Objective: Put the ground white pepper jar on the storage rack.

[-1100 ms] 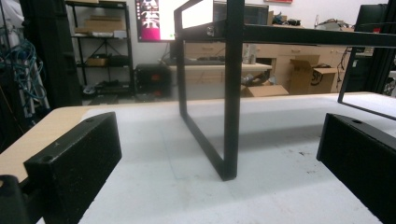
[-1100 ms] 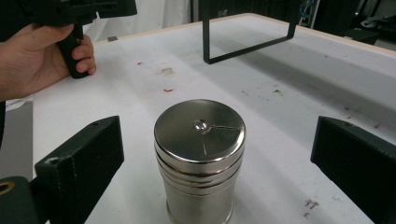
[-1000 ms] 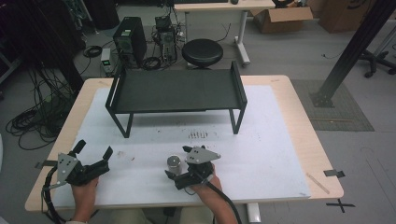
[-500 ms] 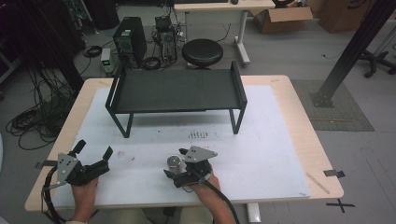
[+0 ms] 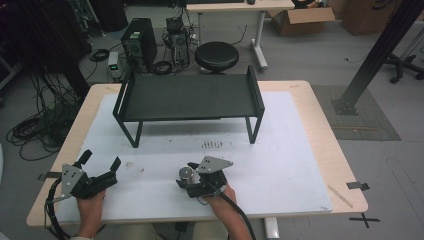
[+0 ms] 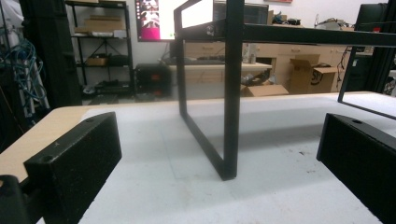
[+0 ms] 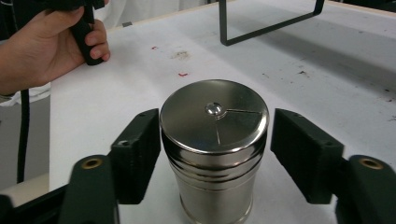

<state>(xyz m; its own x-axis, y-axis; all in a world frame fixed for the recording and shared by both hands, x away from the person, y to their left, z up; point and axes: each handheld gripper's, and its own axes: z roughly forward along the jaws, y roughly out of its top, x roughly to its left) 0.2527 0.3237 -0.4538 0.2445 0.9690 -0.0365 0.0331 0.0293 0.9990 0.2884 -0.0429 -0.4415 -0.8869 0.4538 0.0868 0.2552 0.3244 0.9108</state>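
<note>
A lidded stainless steel canister [image 5: 186, 174] stands upright on the white mat near the front edge. My right gripper [image 5: 184, 179] points left with its jaws on either side of it. In the right gripper view the canister [image 7: 214, 140] sits between the jaws of the right gripper [image 7: 217, 128]. The left jaw is close against its wall and a gap shows at the right jaw, so the gripper is open. My left gripper [image 5: 100, 161] is held low at the front left, open and holding nothing. In the left gripper view the left gripper [image 6: 219, 135] faces a leg of the black rack [image 6: 232, 93].
A black metal rack [image 5: 187, 95] on thin legs stands across the back half of the white mat [image 5: 280, 150]. Its foot bar [image 7: 271, 28] lies beyond the canister. A hand [image 7: 46, 46] grips the other gripper's handle. Past the table stand a stool [image 5: 216, 56] and computer gear.
The right gripper has edged slightly left around the canister. The left gripper and the rack have stayed put.
</note>
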